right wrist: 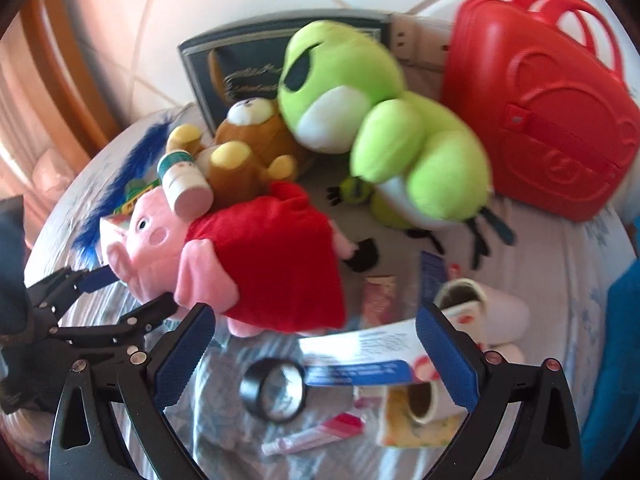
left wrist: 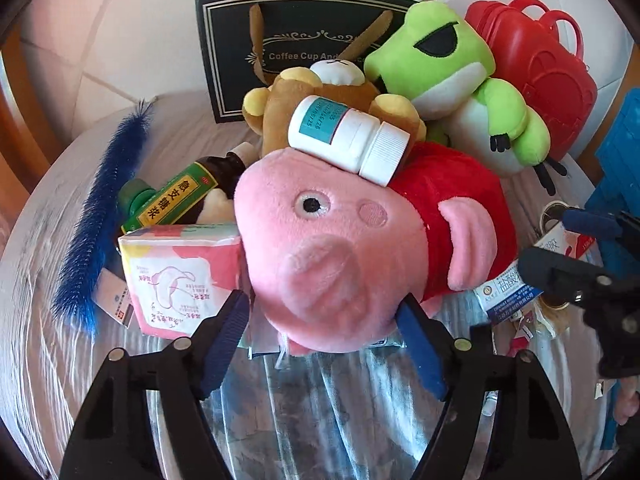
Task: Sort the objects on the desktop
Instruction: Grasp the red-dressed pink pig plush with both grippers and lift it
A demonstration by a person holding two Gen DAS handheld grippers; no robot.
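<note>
A pink pig plush in a red dress (left wrist: 332,240) (right wrist: 256,264) lies on its side on the round table. Its head sits between the blue pads of my left gripper (left wrist: 324,324) (right wrist: 130,292); the pads stand close on either side and I see no squeeze. A white pill bottle (left wrist: 352,138) (right wrist: 186,182) rests on the pig's head. My right gripper (right wrist: 316,348) (left wrist: 560,246) is open to the right of the pig. It hangs over a black ring (right wrist: 274,394) and a white-and-blue box (right wrist: 360,356), with nothing between its pads.
Behind the pig lie a brown bear plush (left wrist: 320,92), a green frog plush (left wrist: 448,68), a red case (left wrist: 548,72) and a black box (left wrist: 240,40). At left are a blue feather brush (left wrist: 104,208), a syrup bottle (left wrist: 180,196) and a tissue pack (left wrist: 176,276). A white mug (right wrist: 492,308) lies at right.
</note>
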